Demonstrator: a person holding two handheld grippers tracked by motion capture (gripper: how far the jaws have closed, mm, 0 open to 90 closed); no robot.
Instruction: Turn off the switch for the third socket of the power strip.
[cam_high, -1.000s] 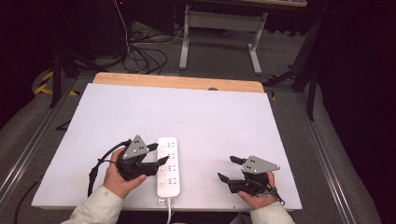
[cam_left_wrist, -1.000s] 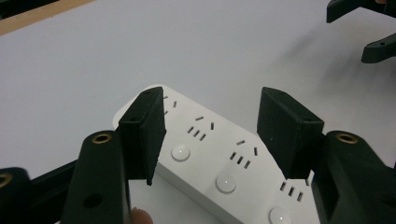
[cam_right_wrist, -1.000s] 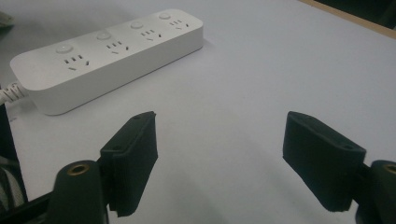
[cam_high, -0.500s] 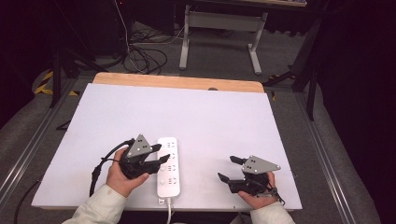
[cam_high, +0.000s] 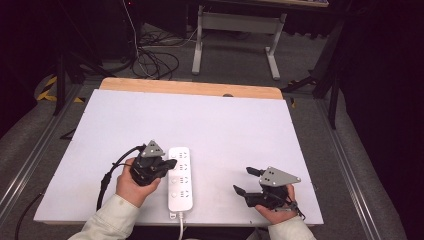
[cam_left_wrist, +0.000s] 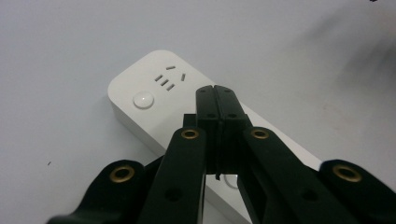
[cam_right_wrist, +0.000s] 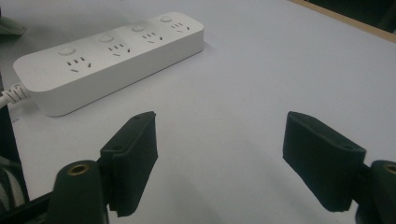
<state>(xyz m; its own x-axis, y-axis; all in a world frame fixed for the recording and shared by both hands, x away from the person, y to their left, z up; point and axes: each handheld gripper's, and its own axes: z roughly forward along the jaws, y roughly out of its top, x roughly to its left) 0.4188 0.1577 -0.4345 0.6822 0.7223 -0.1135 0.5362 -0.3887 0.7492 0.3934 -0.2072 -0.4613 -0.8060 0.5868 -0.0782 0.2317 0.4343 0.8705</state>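
**Closed left jaws poised over the power strip's switches**

The white power strip (cam_high: 179, 178) lies lengthwise on the white table (cam_high: 225, 125), near the front edge and left of centre, its cord running off the near side. The left gripper (cam_high: 167, 164) is clenched on nothing, its jaws pressed together into a single blunt tip above the strip's far half, just short of the round button (cam_left_wrist: 143, 100) at the far end. This looks like the pressing step: the closed tip serves as a finger for a switch. The next move calls for a small advance and a straight push down onto a button, without sliding the strip. The right gripper (cam_high: 246, 181) rests released, jaws wide apart, well to the right of the strip. Compared with a second ago, the left gripper has crept slightly toward the far end of the strip; the right one has stayed put.
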